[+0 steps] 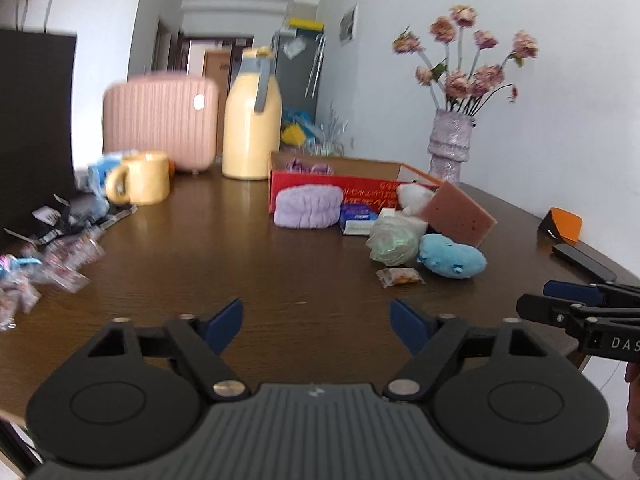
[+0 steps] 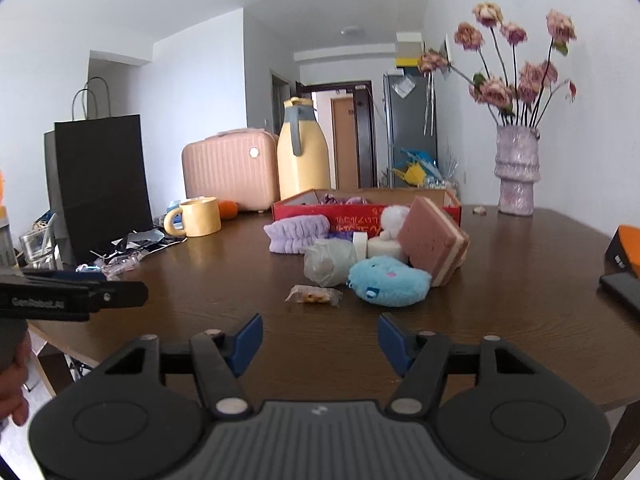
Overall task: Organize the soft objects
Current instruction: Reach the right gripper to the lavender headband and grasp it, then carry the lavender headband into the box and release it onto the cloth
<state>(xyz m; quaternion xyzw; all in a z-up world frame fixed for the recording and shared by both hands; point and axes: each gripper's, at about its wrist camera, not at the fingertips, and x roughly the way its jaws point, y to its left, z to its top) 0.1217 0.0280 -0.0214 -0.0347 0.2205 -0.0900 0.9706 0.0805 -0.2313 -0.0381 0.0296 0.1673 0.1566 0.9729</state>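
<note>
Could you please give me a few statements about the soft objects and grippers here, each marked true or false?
1. The blue plush toy lies on the table, outside the red box. True.
2. The left gripper is shut on the purple headband. False: it is open and holds nothing; the headband lies on the table in front of the box.
3. The pink sponge leans tilted beside the plush toy. True.
4. The right gripper is holding the small snack packet. False: it is open and empty; the packet lies on the table ahead of it.
5. The yellow mug sits inside the red box. False: it stands on the table, left of the box.
</note>
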